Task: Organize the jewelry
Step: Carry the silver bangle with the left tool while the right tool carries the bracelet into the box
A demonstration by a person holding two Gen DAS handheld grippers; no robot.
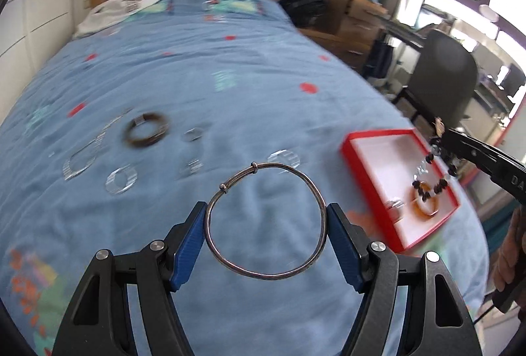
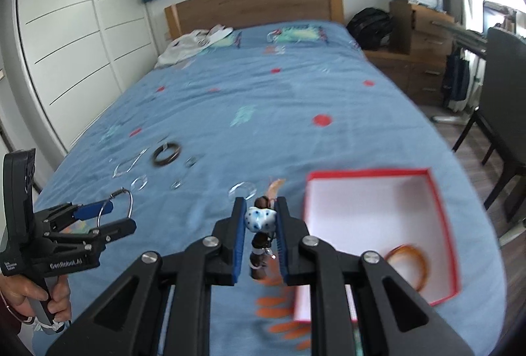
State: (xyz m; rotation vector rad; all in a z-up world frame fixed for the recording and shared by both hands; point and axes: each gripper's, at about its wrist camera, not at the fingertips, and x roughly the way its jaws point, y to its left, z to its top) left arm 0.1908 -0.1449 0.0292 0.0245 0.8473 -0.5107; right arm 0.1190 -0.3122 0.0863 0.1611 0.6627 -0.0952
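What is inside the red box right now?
In the red cardboard box, an orange translucent bangle lies on the white lining. The left view shows a small silver piece beside it. The right tongs cover the near corner.

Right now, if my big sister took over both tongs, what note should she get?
Left tongs: shut on the silver bangle, held above the bed.
Right tongs: shut on a beaded bracelet beside the red box.
Done: an orange bangle lies in the box.
Left: box both held pieces, then the dark bangle and the small silvery bits around it, too blurred to name.
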